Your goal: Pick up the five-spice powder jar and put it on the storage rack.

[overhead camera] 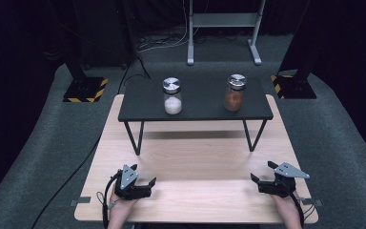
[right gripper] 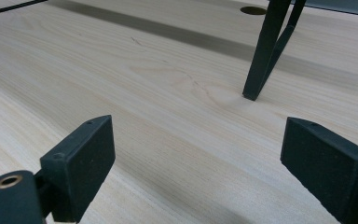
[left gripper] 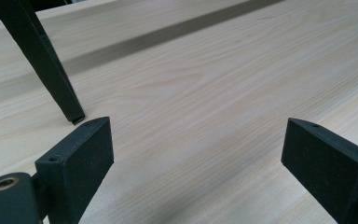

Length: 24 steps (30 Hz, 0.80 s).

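Observation:
Two glass jars with silver lids stand on a low black shelf [overhead camera: 195, 107] at the back of the wooden table [overhead camera: 195, 157]. The left jar [overhead camera: 172, 97] holds something white, the right jar [overhead camera: 234, 93] something reddish-brown. My left gripper [overhead camera: 148, 185] rests low over the table's front left, open, with nothing between its jaws [left gripper: 196, 154]. My right gripper [overhead camera: 262, 171] sits at the front right, likewise open and empty [right gripper: 196, 154]. Both point inward and toward the shelf, well short of the jars.
The shelf stands on thin black legs [left gripper: 51, 70] [right gripper: 265, 51] ahead of each gripper. Bare wood lies between the two grippers. Beyond the table are grey carpet, a metal frame [overhead camera: 224, 21], and two black bases with hazard stripes [overhead camera: 83, 89] [overhead camera: 293, 86].

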Each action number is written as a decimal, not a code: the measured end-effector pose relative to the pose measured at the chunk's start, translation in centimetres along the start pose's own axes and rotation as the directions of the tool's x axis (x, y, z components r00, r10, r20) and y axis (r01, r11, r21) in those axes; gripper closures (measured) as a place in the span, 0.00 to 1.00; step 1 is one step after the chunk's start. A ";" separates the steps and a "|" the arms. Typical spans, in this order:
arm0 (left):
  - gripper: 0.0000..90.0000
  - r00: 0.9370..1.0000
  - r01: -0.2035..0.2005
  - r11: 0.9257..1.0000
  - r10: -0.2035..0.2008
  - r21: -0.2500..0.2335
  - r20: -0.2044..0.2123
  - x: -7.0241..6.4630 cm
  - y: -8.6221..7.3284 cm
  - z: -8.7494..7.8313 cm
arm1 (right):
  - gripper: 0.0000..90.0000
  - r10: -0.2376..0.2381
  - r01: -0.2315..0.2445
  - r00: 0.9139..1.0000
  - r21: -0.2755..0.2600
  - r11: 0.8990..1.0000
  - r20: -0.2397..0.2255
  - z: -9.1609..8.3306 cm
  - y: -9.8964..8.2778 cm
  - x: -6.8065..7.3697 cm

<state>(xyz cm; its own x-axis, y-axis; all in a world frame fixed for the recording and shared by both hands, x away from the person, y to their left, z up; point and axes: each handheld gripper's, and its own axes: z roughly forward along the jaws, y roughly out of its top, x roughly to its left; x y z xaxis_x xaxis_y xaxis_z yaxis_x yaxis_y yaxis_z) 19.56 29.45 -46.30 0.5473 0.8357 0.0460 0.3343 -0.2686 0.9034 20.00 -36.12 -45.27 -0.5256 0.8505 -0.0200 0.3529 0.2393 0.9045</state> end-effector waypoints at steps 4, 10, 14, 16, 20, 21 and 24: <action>0.10 1.000 -0.001 1.000 0.001 0.001 0.001 0.0 0.0 0.0 | 0.10 0.000 0.000 1.000 0.002 1.000 0.001 -0.1 0.0 0.0; 0.10 1.000 -0.002 1.000 0.002 -0.002 0.001 0.0 0.0 0.0 | 0.10 0.001 -0.001 1.000 0.003 1.000 0.002 -0.1 0.0 0.0; 0.10 1.000 -0.001 1.000 0.001 -0.002 0.002 0.0 0.0 0.0 | 0.10 -0.002 0.002 1.000 0.004 1.000 0.002 0.0 0.0 0.0; 0.10 1.000 0.000 1.000 0.000 -0.001 0.002 0.0 0.0 0.0 | 0.10 -0.003 0.003 1.000 0.006 1.000 0.001 0.0 0.1 0.0; 0.10 1.000 0.002 1.000 -0.002 -0.003 0.003 0.1 0.0 0.0 | 0.10 -0.004 0.004 1.000 0.006 1.000 0.002 0.0 0.1 0.0; 0.10 1.000 0.002 1.000 -0.002 -0.003 0.003 0.1 0.0 0.0 | 0.10 -0.004 0.004 1.000 0.006 1.000 0.002 0.0 0.1 0.0; 0.10 1.000 0.002 1.000 -0.002 -0.002 0.003 0.1 0.0 0.1 | 0.10 -0.006 0.006 1.000 0.009 1.000 0.003 0.0 0.1 0.0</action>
<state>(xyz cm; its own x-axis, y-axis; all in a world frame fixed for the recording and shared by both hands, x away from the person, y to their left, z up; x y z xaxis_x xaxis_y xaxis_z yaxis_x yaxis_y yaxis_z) 19.67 29.54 -46.32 0.5494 0.8344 0.0430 0.3337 -0.2663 0.9043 20.06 -36.05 -45.18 -0.5254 0.8504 -0.0267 0.3566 0.2486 0.9006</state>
